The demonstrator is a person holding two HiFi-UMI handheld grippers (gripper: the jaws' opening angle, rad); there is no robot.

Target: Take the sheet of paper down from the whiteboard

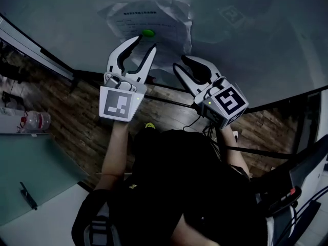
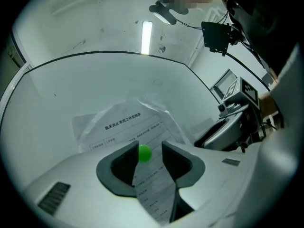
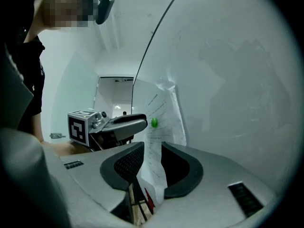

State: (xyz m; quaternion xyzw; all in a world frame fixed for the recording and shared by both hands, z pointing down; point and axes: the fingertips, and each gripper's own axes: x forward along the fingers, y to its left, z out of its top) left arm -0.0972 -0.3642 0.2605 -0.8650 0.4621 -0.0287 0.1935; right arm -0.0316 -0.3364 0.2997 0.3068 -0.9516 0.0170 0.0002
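Two tongs are up at the board. The left tongs (image 1: 146,41) stand apart, with the one green magnet (image 2: 144,152) between their tips, not clamped. The right tongs (image 3: 152,148) stand apart too, with the lower edge of the sheet of paper (image 1: 154,15) hanging between them. There is one sheet, crumpled and printed, on the one whiteboard (image 1: 256,45), and the magnet sits on its middle. Far off to the left, one plastic bottle (image 1: 37,121) shows.
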